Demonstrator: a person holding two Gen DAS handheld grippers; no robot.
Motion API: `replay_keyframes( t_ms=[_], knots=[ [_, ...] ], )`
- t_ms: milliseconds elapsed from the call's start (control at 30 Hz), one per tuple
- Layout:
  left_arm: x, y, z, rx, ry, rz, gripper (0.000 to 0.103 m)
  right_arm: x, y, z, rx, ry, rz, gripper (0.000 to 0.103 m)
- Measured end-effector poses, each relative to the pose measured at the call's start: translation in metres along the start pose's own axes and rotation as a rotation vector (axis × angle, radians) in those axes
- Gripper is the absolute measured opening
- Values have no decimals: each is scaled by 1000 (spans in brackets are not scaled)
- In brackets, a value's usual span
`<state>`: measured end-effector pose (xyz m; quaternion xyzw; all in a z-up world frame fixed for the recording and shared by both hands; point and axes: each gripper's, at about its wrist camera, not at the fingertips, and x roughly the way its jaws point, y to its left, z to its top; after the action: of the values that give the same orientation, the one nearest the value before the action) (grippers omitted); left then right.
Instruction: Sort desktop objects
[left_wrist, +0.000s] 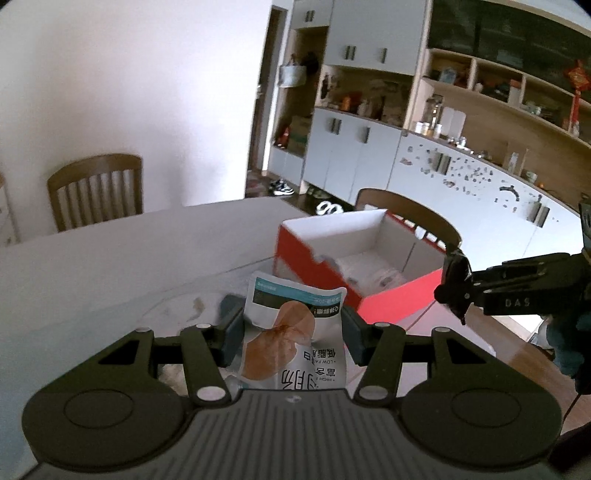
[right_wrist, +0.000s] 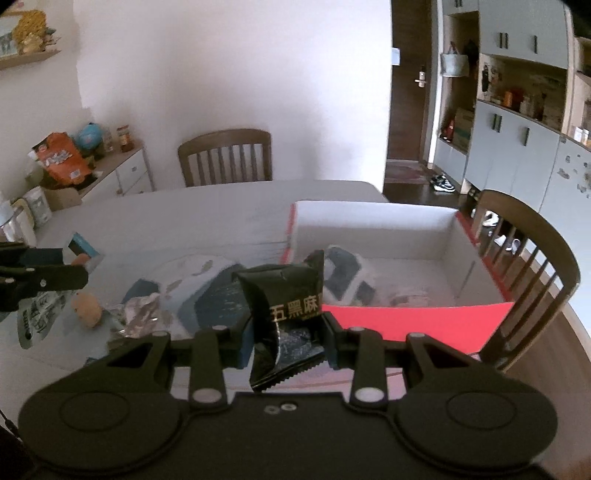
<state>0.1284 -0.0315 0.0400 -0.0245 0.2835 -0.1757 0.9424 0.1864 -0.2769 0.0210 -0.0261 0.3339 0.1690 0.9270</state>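
So our left gripper (left_wrist: 291, 325) was pinching a white snack pouch (left_wrist: 286, 332) with a brownish picture on it, held up off the table (left_wrist: 110, 266). Our right gripper (right_wrist: 284, 332) had a black sachet (right_wrist: 284, 306) with gold lettering clamped between its pads. The red box (right_wrist: 406, 317) with white insides sat just ahead, near a wooden chair (right_wrist: 532, 254), with a few packets already lying in it.

The red box (right_wrist: 417, 321) stands open at the top, with packets low on its floor and free room above them. Its near red wall rises ahead of both hand-held grippers. A chair (right_wrist: 532, 266) crowds its right side. Loose wrappers (right_wrist: 140, 314) clutter the worktop (right_wrist: 184, 214) to the left; the far worktop lies open.
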Motion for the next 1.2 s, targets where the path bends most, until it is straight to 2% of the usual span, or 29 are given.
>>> replay_keyframes(
  t_ms=[267,767,1200],
  knots=[
    [40,-50,26,29,-17,-36,55,-3,-51,11,15,-15,-5,36],
    [116,-116,59,86,21,-70,55,21,-123,34,-22,1,30,36],
    [187,-121,83,109,113,-59,55,73,-157,59,-45,61,51,36]
  ],
)
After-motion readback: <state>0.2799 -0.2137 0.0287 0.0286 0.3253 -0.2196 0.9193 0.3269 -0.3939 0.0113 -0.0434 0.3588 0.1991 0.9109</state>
